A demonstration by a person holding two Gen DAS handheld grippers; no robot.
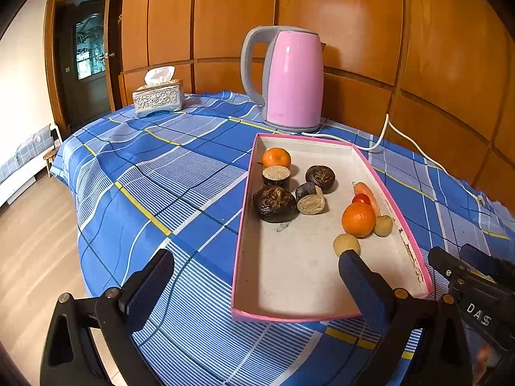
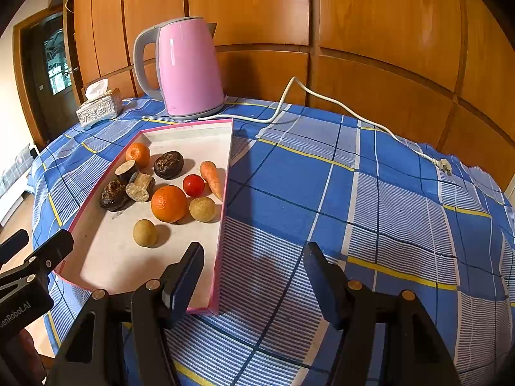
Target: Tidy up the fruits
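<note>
- Straight ahead of both grippers sits a flat white cardboard tray with a pink rim (image 2: pixel 225 173), on a round table with a blue checked cloth (image 2: pixel 354 193).
- Left gripper (image 1: pixel 254 276) hangs over the near end of the tray, its black fingers wide apart, holding nothing.
- Right gripper (image 2: pixel 254 270) hangs over the tray's near right corner, fingers partly apart, holding nothing.
- Just past the left gripper's right finger lies a small round tan fruit (image 1: pixel 346 243).
- Farther in are a big orange (image 2: pixel 169 203), another tan ball (image 2: pixel 202 209), a small red tomato (image 2: pixel 193 184) and an orange carrot (image 2: pixel 211 178) by the right wall.
- Four dark brown chunks (image 1: pixel 274 203) and a smaller orange (image 1: pixel 276 157) lie toward the far left.
- Behind the tray stand a pink kettle (image 2: pixel 190 67) with a white cord (image 2: pixel 338 103) and a silver tissue box (image 1: pixel 158 97).
</note>
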